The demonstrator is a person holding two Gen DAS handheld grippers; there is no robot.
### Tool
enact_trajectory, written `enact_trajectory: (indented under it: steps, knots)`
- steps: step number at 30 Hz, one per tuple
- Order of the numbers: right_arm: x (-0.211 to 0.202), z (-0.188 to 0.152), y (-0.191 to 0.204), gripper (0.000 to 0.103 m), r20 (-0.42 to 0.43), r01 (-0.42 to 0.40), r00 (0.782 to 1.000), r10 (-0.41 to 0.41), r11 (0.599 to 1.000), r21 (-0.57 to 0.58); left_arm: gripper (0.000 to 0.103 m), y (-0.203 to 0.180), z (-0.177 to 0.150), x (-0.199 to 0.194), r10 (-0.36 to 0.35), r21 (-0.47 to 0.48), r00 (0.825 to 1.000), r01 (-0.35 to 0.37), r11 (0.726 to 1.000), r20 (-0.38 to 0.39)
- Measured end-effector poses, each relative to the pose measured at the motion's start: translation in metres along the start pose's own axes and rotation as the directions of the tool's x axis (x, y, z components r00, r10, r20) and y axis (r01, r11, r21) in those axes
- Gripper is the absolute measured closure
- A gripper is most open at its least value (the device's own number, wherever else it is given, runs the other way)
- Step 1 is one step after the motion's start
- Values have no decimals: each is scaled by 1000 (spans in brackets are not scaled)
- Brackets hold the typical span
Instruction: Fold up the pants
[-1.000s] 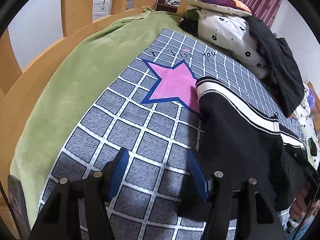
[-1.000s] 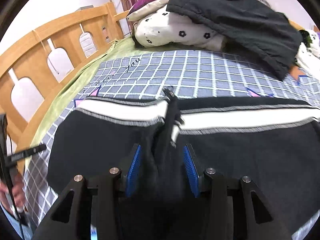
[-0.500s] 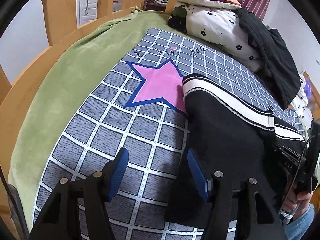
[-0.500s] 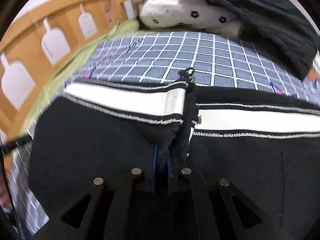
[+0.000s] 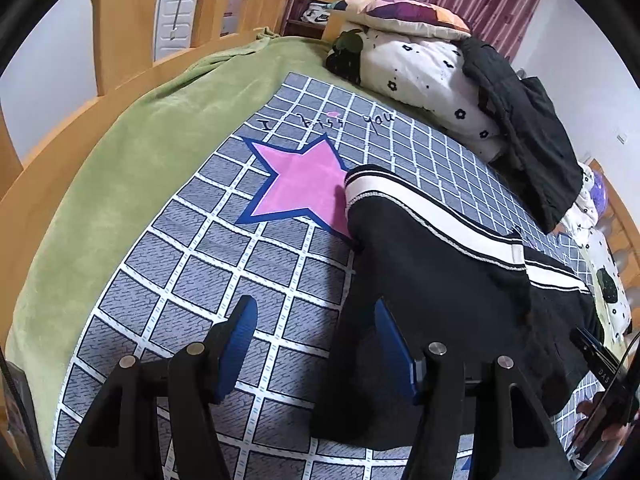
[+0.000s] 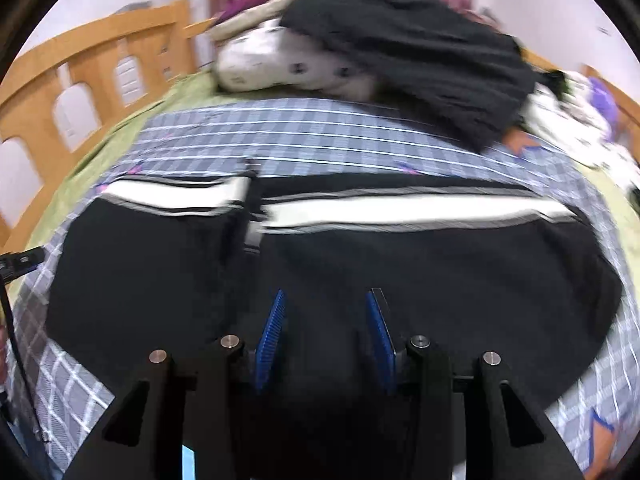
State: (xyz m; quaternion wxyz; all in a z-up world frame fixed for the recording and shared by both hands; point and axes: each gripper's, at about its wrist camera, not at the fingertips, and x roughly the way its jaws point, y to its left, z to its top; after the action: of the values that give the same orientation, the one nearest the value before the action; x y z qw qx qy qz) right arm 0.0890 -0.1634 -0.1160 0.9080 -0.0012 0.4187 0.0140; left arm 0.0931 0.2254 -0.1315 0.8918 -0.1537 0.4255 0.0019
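Note:
Black pants [image 5: 436, 280] with a white side stripe lie folded on the grey checked bed cover, and they fill the middle of the right wrist view [image 6: 320, 264]. My left gripper [image 5: 316, 320] is open just above the cover, its right finger over the pants' left edge, its left finger over bare cover. My right gripper [image 6: 324, 312] is open and empty above the black cloth near the fold; that view is motion-blurred.
A pink star [image 5: 304, 184] is printed on the checked cover left of the pants. A green blanket [image 5: 132, 168] and a wooden bed rail [image 5: 60, 112] run along the left. Pillows and a black jacket [image 5: 532, 144] are piled at the far end.
My right gripper was shut on a pinch of the pants half a second ago; it has opened and pulled back. My left gripper has shifted slightly right toward the pants' edge.

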Motion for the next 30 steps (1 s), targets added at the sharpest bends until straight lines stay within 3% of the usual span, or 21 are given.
enact_trajectory:
  steps: [7, 14, 23, 25, 27, 28, 30]
  knots:
    - [-14, -28, -61, 71, -42, -5, 999, 13, 984, 179, 44, -6, -6, -2, -1, 14, 1000, 0, 1000, 23]
    - [-17, -43, -73, 71, -59, -33, 997, 44, 984, 174, 44, -22, -15, -6, 7, 100, 999, -11, 995, 44]
    - [-22, -41, -89, 70, -22, -46, 999, 49, 991, 122, 42, 13, -39, 3, -143, -96, 989, 139, 986, -35]
    - [-20, -42, -96, 70, -19, -45, 999, 48, 993, 113, 41, 17, -49, 12, -176, -141, 983, 166, 976, -59]
    - [-14, -44, -104, 70, -24, -51, 998, 54, 991, 120, 41, 19, -57, 25, -245, -194, 965, 225, 955, -90]
    - [-10, -46, -107, 70, -33, -51, 998, 55, 991, 123, 40, 17, -58, 30, -268, -199, 958, 246, 949, -97]
    - [-2, -49, -113, 70, -56, -44, 997, 52, 991, 126, 38, 5, -58, 33, -232, -146, 969, 218, 965, -88]
